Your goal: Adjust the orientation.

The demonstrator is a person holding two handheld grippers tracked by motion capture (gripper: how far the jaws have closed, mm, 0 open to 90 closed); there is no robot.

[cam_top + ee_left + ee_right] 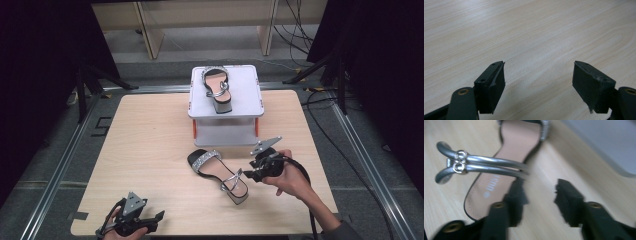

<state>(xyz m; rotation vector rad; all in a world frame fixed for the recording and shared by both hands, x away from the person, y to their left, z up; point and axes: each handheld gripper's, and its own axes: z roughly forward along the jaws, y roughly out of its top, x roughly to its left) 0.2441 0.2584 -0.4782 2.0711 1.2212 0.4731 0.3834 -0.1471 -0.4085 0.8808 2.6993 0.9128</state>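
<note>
A sandal (218, 174) with a sparkly toe band lies on the wooden bench (150, 150), in front of a white box (226, 105) that carries a second sandal (218, 90) on its lid. The right gripper (248, 173) sits just beside the near sandal's heel, jaws spread, its silver ankle strap (484, 165) close ahead. The left gripper (159, 218) rests at the bench's near edge, jaws spread over bare wood.

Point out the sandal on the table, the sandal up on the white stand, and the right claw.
Sandal on the table (216, 169), high view, on its insole.
Sandal on the white stand (218, 86), high view, on its insole.
Right claw (540, 195), right gripper view, midway between its tips.
</note>
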